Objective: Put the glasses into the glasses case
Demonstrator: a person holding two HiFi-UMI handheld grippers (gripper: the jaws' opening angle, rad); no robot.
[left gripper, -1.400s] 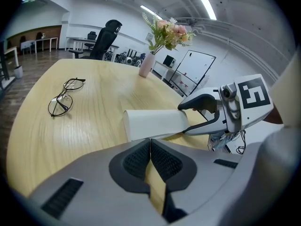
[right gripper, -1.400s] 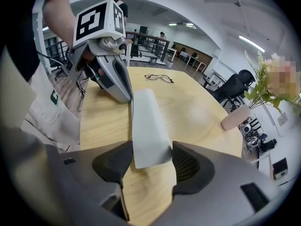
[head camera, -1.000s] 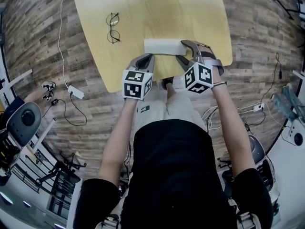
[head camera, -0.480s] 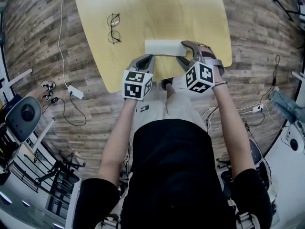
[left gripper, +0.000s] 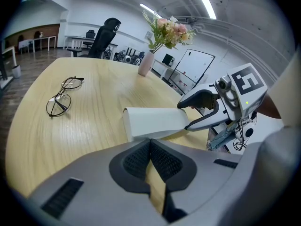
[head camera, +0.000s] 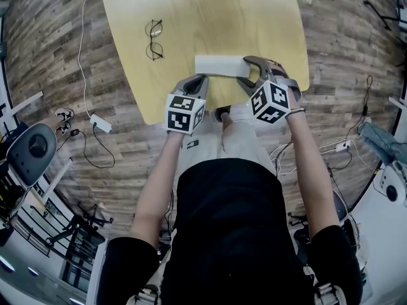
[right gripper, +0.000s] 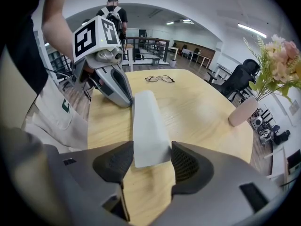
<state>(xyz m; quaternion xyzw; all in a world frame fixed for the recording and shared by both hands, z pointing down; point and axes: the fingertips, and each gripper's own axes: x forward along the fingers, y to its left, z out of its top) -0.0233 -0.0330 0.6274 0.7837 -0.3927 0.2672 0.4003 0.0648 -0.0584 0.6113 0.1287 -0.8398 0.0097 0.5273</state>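
right tool stands released astride one end of the closed white glasses case, probably to steady it; left tool is clenched, empty; glasses lie well apart on the surface.

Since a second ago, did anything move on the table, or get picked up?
Hardly anything. The right gripper tipped a little, with its jaws on either side of the end of the white case. I can't tell if they press on it. Nothing was picked up or let go. The left gripper, jaws shut and empty, the case and the glasses on the table stayed put.
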